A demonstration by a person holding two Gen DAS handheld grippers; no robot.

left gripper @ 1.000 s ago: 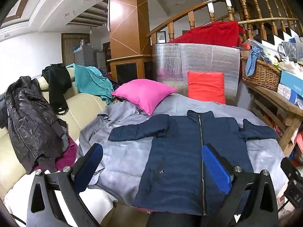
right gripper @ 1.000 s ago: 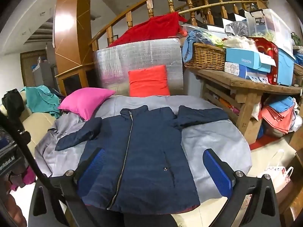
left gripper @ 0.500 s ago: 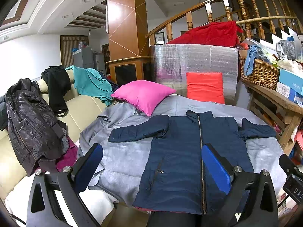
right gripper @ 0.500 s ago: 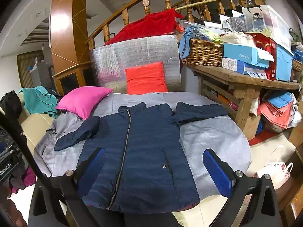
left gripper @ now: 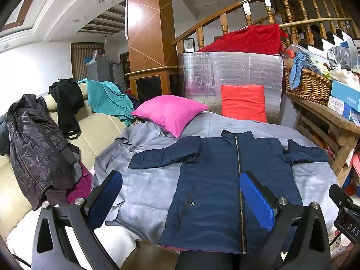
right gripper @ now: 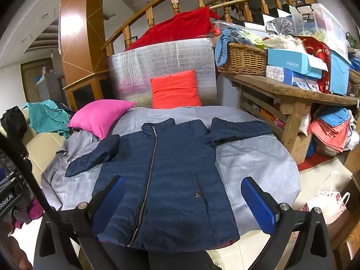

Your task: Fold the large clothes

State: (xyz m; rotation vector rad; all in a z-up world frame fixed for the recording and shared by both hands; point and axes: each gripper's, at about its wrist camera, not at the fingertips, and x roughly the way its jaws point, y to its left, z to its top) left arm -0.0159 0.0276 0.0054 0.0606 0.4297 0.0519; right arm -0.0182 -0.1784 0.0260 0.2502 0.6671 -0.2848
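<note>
We hover over a flat jacket.
The jacket (left gripper: 213,180) runs lengthwise, collar toward frame top; left claw (left gripper: 180,193) and right claw (right gripper: 184,202) gape empty.

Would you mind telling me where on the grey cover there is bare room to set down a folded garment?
Bare grey cover lies beside the navy jacket, below its sleeve toward the wooden bench. Another patch sits under the other sleeve. The far end is crowded by the pink pillow and red cushion.
</note>
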